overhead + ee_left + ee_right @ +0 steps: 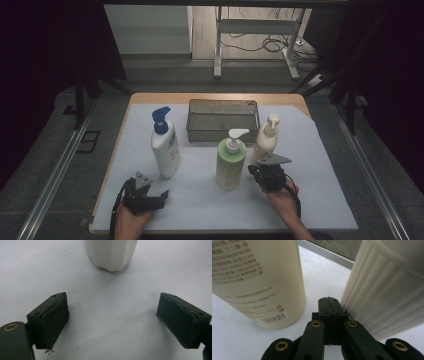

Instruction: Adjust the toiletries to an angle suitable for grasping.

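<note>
A: Nearest on the tabletop (310, 210)?
B: The left tongs (112, 320), released, jaws wide apart on bare sheet. The right tongs (329, 305) are clenched on nothing, tips between two bottles.

A: Which bottles?
B: The green pump bottle (231, 161) to their left and the cream ribbed bottle (265, 139) to their right, both upright, long axes vertical. The green one's spout points right; its back label carries small print and a barcode, too blurred to read.

A: Farther?
B: A white bottle with blue pump (165, 144) stands left. The metal tray (223, 121), farthest, looks empty.
</note>
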`<control>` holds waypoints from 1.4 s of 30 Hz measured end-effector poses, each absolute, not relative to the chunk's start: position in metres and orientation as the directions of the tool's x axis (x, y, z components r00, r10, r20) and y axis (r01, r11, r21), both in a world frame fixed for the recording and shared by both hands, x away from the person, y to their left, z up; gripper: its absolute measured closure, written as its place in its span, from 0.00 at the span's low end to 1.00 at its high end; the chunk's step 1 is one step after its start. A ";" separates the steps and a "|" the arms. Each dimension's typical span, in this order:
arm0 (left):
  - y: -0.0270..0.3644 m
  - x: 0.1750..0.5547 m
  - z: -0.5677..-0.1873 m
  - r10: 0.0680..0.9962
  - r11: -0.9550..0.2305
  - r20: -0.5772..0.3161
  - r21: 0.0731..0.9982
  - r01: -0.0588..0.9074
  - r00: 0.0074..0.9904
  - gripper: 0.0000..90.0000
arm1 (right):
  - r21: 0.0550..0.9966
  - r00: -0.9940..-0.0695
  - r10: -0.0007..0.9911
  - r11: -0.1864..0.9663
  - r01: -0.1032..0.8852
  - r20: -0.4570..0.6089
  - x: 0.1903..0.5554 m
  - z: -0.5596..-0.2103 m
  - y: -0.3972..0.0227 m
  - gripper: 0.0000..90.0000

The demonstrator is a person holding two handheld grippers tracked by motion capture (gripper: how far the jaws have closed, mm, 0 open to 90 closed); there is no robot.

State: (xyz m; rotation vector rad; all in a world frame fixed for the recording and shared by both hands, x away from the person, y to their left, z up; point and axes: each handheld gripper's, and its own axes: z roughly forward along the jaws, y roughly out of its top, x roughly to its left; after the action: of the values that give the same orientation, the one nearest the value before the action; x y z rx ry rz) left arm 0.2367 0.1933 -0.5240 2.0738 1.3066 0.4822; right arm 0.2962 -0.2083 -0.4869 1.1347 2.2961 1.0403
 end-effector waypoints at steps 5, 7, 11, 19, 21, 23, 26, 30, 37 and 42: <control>0.193 0.237 -0.524 0.897 -0.307 -0.026 0.680 0.666 0.441 0.12 | 0.755 -0.593 0.805 0.394 0.524 -0.008 0.295 -0.487 -0.215 1.00; 0.193 0.237 -0.524 0.897 -0.307 -0.026 0.680 0.666 0.441 0.12 | 0.755 -0.589 0.808 0.391 0.526 -0.008 0.294 -0.487 -0.217 1.00; 0.193 0.237 -0.524 0.897 -0.307 -0.026 0.680 0.666 0.441 0.12 | 0.756 -0.580 0.814 0.383 0.531 -0.006 0.294 -0.486 -0.221 0.99; 0.193 0.237 -0.524 0.897 -0.307 -0.026 0.680 0.666 0.441 0.12 | 0.752 -0.571 0.821 0.379 0.538 -0.005 0.291 -0.486 -0.235 0.99; 0.193 0.237 -0.524 0.897 -0.307 -0.026 0.680 0.666 0.441 0.12 | 0.752 -0.570 0.821 0.380 0.539 -0.006 0.291 -0.486 -0.237 0.99; 0.193 0.237 -0.524 0.897 -0.307 -0.026 0.680 0.666 0.440 0.12 | 0.754 -0.568 0.823 0.378 0.538 -0.008 0.290 -0.486 -0.241 1.00; 0.193 0.237 -0.524 0.897 -0.307 -0.026 0.680 0.666 0.441 0.12 | 0.753 -0.558 0.830 0.369 0.544 -0.004 0.290 -0.485 -0.250 0.99; 0.193 0.237 -0.524 0.897 -0.307 -0.026 0.680 0.666 0.440 0.12 | 0.754 -0.550 0.835 0.364 0.547 -0.003 0.290 -0.485 -0.256 0.99; 0.193 0.237 -0.524 0.897 -0.307 -0.027 0.680 0.666 0.441 0.12 | 0.755 -0.523 0.852 0.343 0.559 0.001 0.292 -0.485 -0.272 0.99; 0.193 0.237 -0.524 0.897 -0.307 -0.026 0.680 0.666 0.441 0.12 | 0.756 -0.502 0.865 0.331 0.565 -0.003 0.294 -0.486 -0.284 0.99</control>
State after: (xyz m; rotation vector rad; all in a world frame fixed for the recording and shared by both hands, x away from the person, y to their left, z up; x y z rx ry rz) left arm 0.2367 0.1933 -0.5240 2.0735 1.3069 0.4810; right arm 0.2941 -0.2840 -0.4857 1.2608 2.1945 0.9998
